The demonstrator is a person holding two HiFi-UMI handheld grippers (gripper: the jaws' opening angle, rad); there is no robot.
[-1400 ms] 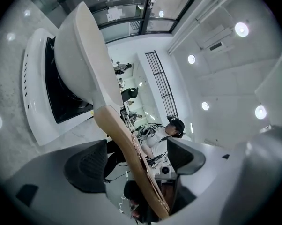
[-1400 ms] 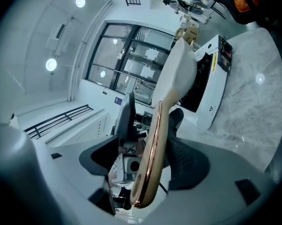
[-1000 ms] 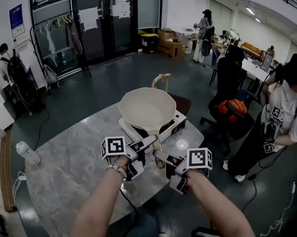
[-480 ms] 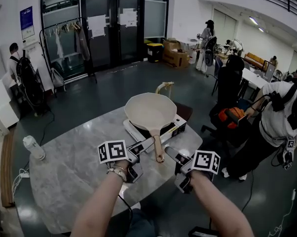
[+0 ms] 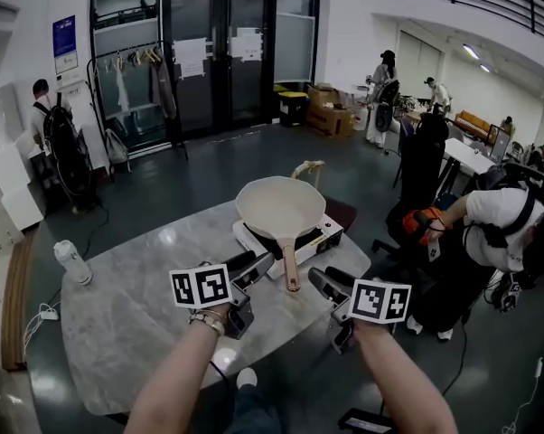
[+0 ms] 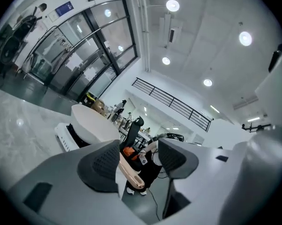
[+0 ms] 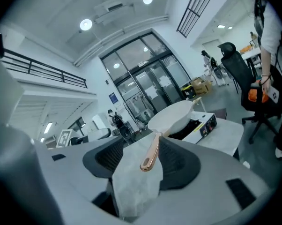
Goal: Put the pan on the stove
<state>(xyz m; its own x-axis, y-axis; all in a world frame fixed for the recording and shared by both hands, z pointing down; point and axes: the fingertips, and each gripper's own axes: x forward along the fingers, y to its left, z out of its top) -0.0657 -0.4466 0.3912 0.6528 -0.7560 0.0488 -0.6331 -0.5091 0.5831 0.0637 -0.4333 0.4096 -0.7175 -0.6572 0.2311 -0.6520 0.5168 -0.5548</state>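
Observation:
A cream pan [image 5: 279, 208] sits on the white portable stove [image 5: 319, 239] at the far side of the marble table, its copper handle [image 5: 290, 268] pointing toward me. My left gripper [image 5: 261, 265] hovers left of the handle's end and my right gripper [image 5: 317, 281] right of it, both clear of it. Looking along the left gripper [image 6: 138, 165], the pan [image 6: 92, 125] and handle [image 6: 131, 172] lie beyond its pads. The right gripper [image 7: 141, 165] likewise shows the pan [image 7: 171, 116] ahead. Both sets of jaws have just been closing, with nothing between them.
A plastic bottle [image 5: 73, 262] stands at the table's [image 5: 127, 306] left edge. Behind the stove is a wooden chair [image 5: 308, 168]. To the right are an office chair with an orange bag [image 5: 426, 217] and a bending person [image 5: 498, 229].
Both grippers have drawn back from the pan handle toward me, risen and rolled. Their jaws stand narrower than before. The pan stays on the stove.

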